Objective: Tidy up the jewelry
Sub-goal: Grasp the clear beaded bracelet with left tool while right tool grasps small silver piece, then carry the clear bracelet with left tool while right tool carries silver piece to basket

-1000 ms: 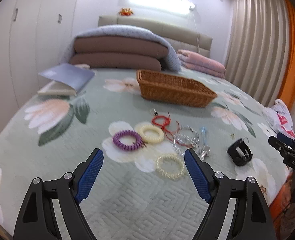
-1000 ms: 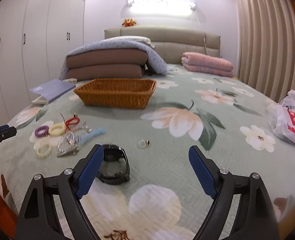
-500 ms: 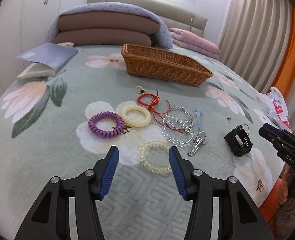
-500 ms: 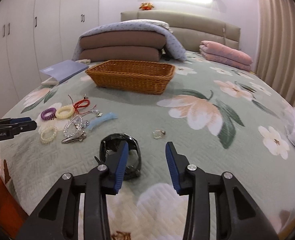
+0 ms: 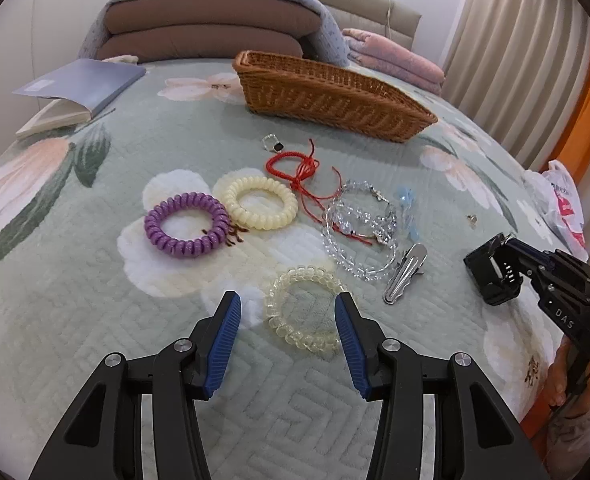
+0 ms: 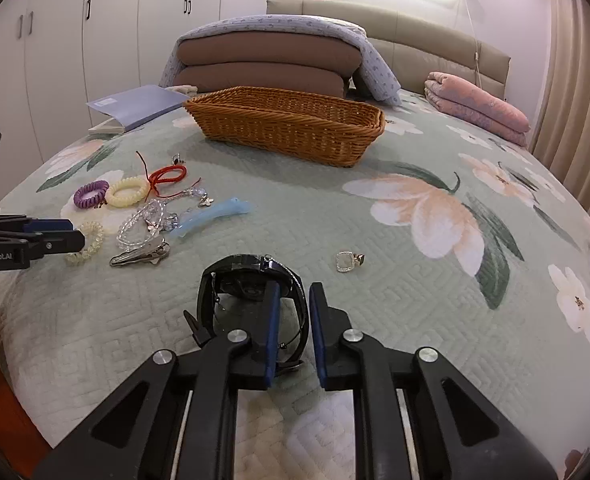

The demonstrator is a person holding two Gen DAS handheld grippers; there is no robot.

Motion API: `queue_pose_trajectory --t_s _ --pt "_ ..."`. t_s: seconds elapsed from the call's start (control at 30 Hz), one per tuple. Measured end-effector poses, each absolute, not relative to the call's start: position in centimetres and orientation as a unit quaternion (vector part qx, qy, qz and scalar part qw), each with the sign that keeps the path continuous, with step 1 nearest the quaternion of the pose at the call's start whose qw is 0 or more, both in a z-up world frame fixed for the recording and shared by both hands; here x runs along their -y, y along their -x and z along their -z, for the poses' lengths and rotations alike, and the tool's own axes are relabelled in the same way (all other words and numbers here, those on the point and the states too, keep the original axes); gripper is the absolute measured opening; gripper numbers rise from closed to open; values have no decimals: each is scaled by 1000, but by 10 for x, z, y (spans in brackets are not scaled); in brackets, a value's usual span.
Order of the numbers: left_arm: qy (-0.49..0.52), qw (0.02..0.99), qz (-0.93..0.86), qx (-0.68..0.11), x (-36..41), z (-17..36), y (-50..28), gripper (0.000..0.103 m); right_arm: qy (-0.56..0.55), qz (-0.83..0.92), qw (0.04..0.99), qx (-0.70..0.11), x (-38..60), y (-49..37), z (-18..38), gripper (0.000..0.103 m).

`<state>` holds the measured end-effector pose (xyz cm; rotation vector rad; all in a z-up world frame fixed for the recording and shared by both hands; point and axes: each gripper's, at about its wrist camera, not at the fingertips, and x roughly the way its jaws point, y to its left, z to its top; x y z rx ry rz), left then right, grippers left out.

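Jewelry lies scattered on a floral bedspread. The clear spiral hair tie (image 5: 303, 308) sits between the blue pads of my left gripper (image 5: 287, 320). The right pad is at its edge and the left pad stands clear of it. My right gripper (image 6: 294, 294) straddles one side of the black watch (image 6: 247, 276), one finger inside the strap loop. Its jaws are closing, and a sliver of bedspread still shows beside the strap. In the left wrist view, the right gripper (image 5: 509, 250) is at the watch (image 5: 491, 280). The wicker basket (image 6: 283, 132) stands farther back.
A purple hair tie (image 5: 187, 224), cream hair tie (image 5: 259, 202), red cord (image 5: 295, 164), crystal bracelet (image 5: 359, 236), silver clip (image 5: 405, 272) and blue clip (image 6: 215, 216) lie ahead. A ring (image 6: 347, 261) is right of the watch. A book (image 5: 79, 84) and plastic bag (image 5: 563, 204) flank the bed.
Both grippers moved forward and down toward the bed. The left jaws narrowed around the clear hair tie. The right jaws narrowed from wide to a small gap around the watch strap.
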<state>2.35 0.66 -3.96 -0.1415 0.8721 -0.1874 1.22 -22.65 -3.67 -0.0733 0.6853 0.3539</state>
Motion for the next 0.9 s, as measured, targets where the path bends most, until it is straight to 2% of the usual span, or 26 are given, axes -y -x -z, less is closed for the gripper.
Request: queue_pose_trajectory --t_s 0.03,0.07,0.17,0.9 --pt "65 900 88 -422 -5 40 -24 44 36 -170 928 -331 228 -12 36 9" --pt "60 900 85 -423 -4 41 -24 26 34 -171 928 -328 229 -11 35 7" --pt "48 901 74 -425 -3 42 -26 11 34 -180 930 -318 230 -5 32 6" --pt "69 925 97 -362 -9 12 -11 9 -32 -205 940 -270 250 9 -14 4"
